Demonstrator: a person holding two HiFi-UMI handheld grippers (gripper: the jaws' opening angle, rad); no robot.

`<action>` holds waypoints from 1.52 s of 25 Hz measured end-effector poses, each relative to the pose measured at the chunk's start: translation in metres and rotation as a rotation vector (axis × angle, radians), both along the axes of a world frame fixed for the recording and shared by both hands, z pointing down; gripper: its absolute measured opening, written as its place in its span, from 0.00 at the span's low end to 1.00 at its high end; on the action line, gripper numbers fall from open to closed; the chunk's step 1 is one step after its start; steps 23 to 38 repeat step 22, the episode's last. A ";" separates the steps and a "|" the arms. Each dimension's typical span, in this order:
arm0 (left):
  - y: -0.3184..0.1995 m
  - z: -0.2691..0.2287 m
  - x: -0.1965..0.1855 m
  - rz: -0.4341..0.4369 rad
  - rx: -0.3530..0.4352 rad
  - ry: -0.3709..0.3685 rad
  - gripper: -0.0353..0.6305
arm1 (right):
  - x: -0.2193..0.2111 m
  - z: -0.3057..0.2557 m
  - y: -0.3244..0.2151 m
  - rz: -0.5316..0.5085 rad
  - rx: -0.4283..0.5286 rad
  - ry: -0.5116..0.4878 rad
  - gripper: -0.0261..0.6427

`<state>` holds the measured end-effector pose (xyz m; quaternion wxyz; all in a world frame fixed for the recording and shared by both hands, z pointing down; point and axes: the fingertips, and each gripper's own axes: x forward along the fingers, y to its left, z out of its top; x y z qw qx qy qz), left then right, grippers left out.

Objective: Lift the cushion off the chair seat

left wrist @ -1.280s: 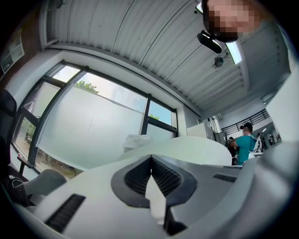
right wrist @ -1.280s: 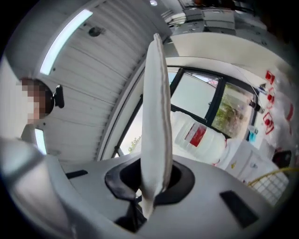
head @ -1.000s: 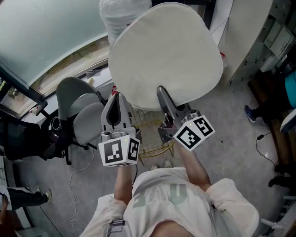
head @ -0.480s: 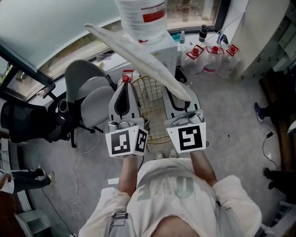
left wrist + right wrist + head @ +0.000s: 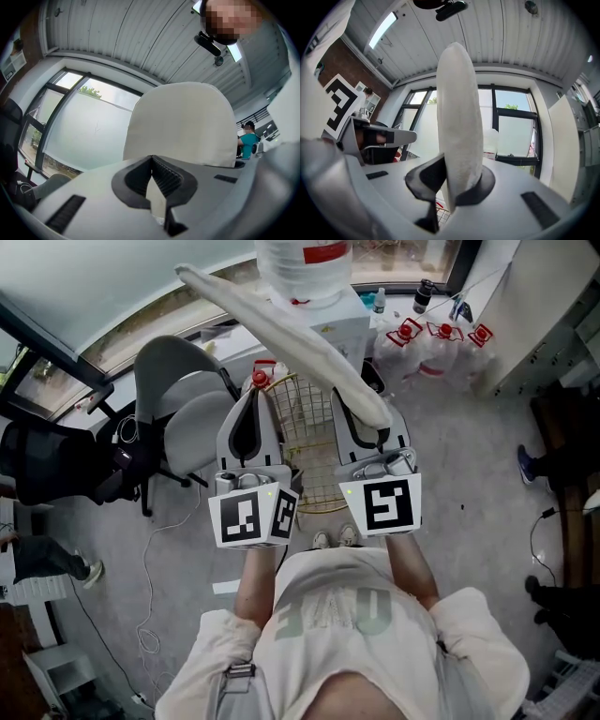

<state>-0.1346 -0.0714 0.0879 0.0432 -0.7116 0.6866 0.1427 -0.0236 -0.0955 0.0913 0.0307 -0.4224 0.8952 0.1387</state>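
Observation:
The cream cushion point(image 5: 281, 320) hangs in the air, edge-on in the head view, slanting from upper left to lower right. My right gripper point(image 5: 371, 424) is shut on its lower end; in the right gripper view the cushion point(image 5: 459, 122) stands upright between the pads. My left gripper point(image 5: 255, 395) is beside it, apart from the cushion, jaws shut with nothing clearly held. The left gripper view shows the cushion's broad face point(image 5: 183, 124) beyond the closed left gripper point(image 5: 152, 161). The yellow wire chair seat point(image 5: 305, 442) lies bare below, between the two grippers.
A grey office chair point(image 5: 178, 418) stands left of the wire chair, a black chair point(image 5: 47, 470) further left. A water dispenser point(image 5: 333, 329) with a big bottle point(image 5: 302, 263) is behind. Red-capped jugs point(image 5: 436, 338) sit at the right. A cable point(image 5: 150, 606) trails on the floor.
The cushion has swung from flat and face-on to edge-on as my right gripper rolled. The wire chair seat has come into view beneath it. Both grippers shifted slightly.

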 end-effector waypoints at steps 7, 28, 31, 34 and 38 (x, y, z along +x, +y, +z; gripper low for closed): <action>0.008 0.001 0.000 -0.001 -0.005 -0.001 0.07 | 0.005 0.002 0.002 0.013 -0.010 -0.003 0.10; 0.015 0.000 0.002 -0.004 -0.005 -0.022 0.07 | 0.003 -0.004 0.009 0.007 0.007 -0.006 0.10; 0.015 0.000 0.002 -0.004 -0.005 -0.022 0.07 | 0.003 -0.004 0.009 0.007 0.007 -0.006 0.10; 0.015 0.000 0.002 -0.004 -0.005 -0.022 0.07 | 0.003 -0.004 0.009 0.007 0.007 -0.006 0.10; 0.015 0.000 0.002 -0.004 -0.005 -0.022 0.07 | 0.003 -0.004 0.009 0.007 0.007 -0.006 0.10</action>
